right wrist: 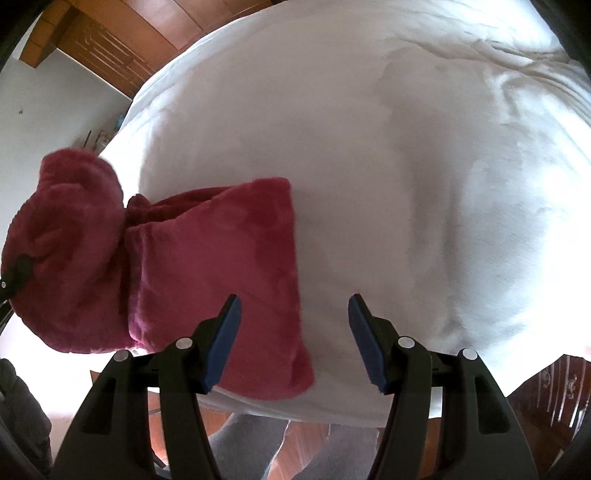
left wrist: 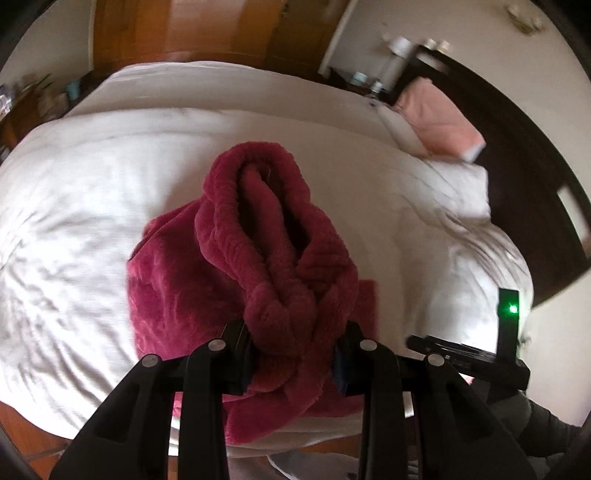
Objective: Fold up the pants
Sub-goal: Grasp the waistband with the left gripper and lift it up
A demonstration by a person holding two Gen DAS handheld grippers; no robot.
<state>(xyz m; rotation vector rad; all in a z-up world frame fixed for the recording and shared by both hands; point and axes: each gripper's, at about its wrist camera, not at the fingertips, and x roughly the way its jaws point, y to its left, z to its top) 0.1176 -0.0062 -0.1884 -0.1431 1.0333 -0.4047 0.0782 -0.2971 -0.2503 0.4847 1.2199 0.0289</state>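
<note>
The pants (left wrist: 280,236) are dark red and fleecy, lying on the white bed (left wrist: 92,177). My left gripper (left wrist: 293,350) is shut on a thick bunch of their ribbed end and holds it lifted above the rest of the cloth. In the right wrist view the pants (right wrist: 221,266) lie flat and folded near the bed's front edge, with the lifted bunch (right wrist: 70,221) at the far left, where the left gripper's tip (right wrist: 20,271) shows. My right gripper (right wrist: 293,332) stands open above the pants' right edge, nothing between its blue pads (right wrist: 225,339).
The white bed (right wrist: 406,184) spreads wide to the right of the pants. A pink pillow (left wrist: 439,122) lies by the dark headboard (left wrist: 532,177). A wooden wardrobe (left wrist: 184,29) stands behind the bed. A person's grey-clad legs (right wrist: 255,439) and wooden floor show below the front edge.
</note>
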